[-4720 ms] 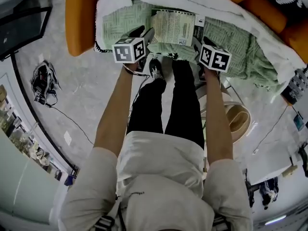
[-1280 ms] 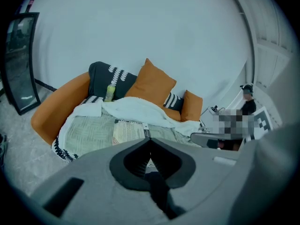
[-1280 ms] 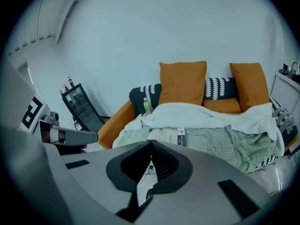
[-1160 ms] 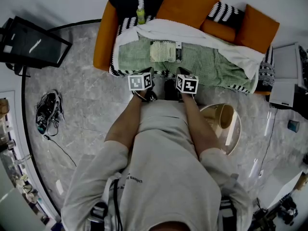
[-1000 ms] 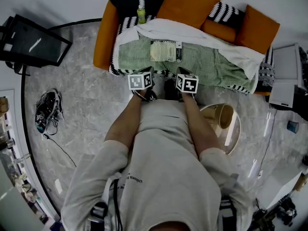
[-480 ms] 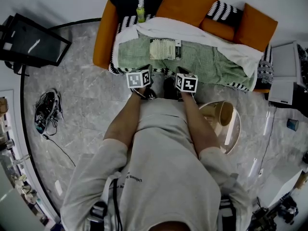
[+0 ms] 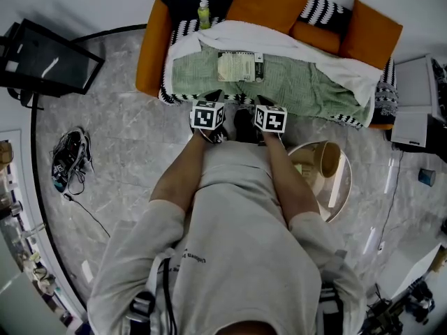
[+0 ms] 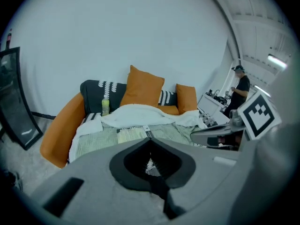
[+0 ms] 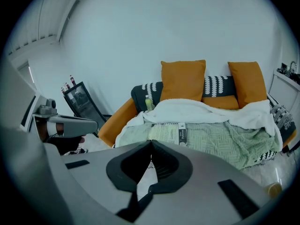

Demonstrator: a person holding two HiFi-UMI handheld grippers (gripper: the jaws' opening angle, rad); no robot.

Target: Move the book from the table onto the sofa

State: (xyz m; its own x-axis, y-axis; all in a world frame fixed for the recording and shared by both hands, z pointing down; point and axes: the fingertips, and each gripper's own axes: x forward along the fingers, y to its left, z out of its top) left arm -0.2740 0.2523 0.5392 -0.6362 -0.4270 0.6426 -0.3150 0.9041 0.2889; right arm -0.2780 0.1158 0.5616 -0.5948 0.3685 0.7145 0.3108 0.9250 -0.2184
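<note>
Lying on blanket (image 7: 307, 84): book (image 7: 238, 67); bottle (image 7: 204, 16) behind.

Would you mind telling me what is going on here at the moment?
A person stands facing the sofa with a gripper in each hand. The book lies on the green blanket on the seat, so the move looks done. The left gripper and right gripper are both shut and empty, held short of the book.

Book (image 9: 168, 133) flat on sofa (image 9: 117, 118) beyond empty gripper (image 9: 151, 144), jaws together
</note>
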